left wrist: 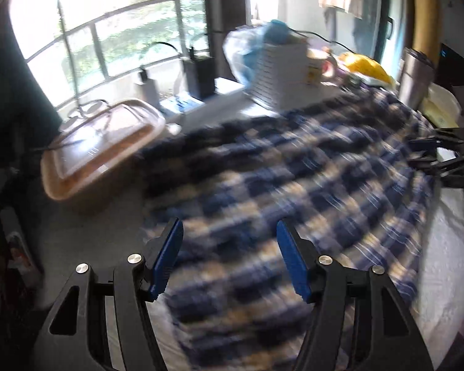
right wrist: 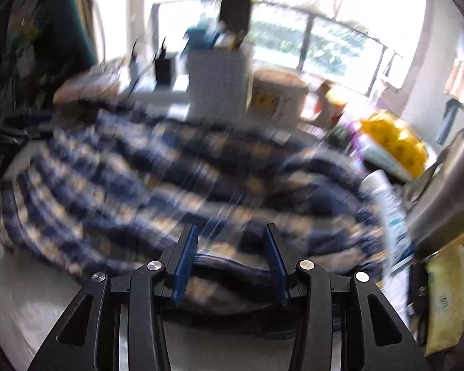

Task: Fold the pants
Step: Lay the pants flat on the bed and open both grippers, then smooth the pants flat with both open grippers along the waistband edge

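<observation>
The blue-and-cream plaid flannel pants (left wrist: pixel 294 179) lie spread on the table before the white ribbed box (left wrist: pixel 278 74), both grippers' jaws parted and empty, so a careless sweep could topple nearby clutter.

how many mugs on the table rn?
1: a cream mug at the table's far side, just right of the white ribbed box, beyond the plaid pants. Clutter may hide others.

Blue-and-cream plaid pants (left wrist: pixel 294 179) lie rumpled across table.
</observation>
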### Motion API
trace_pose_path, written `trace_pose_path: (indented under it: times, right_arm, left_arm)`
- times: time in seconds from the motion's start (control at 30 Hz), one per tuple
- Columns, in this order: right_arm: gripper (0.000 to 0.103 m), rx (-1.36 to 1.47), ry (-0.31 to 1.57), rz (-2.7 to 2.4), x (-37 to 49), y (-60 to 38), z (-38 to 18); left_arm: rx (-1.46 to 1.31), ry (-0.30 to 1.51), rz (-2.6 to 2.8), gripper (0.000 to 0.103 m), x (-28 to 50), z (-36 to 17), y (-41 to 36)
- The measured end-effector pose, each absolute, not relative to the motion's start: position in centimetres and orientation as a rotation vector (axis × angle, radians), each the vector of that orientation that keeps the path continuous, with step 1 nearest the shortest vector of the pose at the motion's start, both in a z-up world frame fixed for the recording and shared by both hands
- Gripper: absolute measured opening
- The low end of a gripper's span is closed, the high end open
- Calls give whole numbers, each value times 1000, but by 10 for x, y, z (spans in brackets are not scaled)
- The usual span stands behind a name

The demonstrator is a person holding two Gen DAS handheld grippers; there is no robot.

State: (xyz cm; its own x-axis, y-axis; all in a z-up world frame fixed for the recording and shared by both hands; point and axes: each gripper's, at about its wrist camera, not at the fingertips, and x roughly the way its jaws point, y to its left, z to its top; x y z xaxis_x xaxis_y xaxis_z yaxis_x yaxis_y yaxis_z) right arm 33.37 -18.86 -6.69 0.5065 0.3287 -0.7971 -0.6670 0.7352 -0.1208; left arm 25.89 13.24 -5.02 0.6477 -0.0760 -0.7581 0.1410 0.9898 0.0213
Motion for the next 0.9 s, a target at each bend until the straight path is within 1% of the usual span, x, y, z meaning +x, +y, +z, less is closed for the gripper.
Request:
trace_pose_path:
  times: [0.07,0.2,0.33,0.47,0.67,0.9]
  right_arm:
    - [46,-484,871,627,333,-186,-81]
    - [47,-437,879,620,331,-196,-74]
    - [47,-443,819,594,314,-205,-57]
    - [48,-371,752,606,289,-208,-39]
    - [48,-310,697,762,240,-162,-36]
    - [48,-339,729,973,190,-80,-49]
  left_arm:
    - [87,878,-128,63,252,-58,128]
    - [64,905,-87,63,234,-69,135]
    - [12,879,-34,63,200,-64,145]
    - [-17,846,-20,63,167,-60,141]
    - [-54,866,-25,63,136,-74,132]
    - [-120,864,-37,63,128,-82,130]
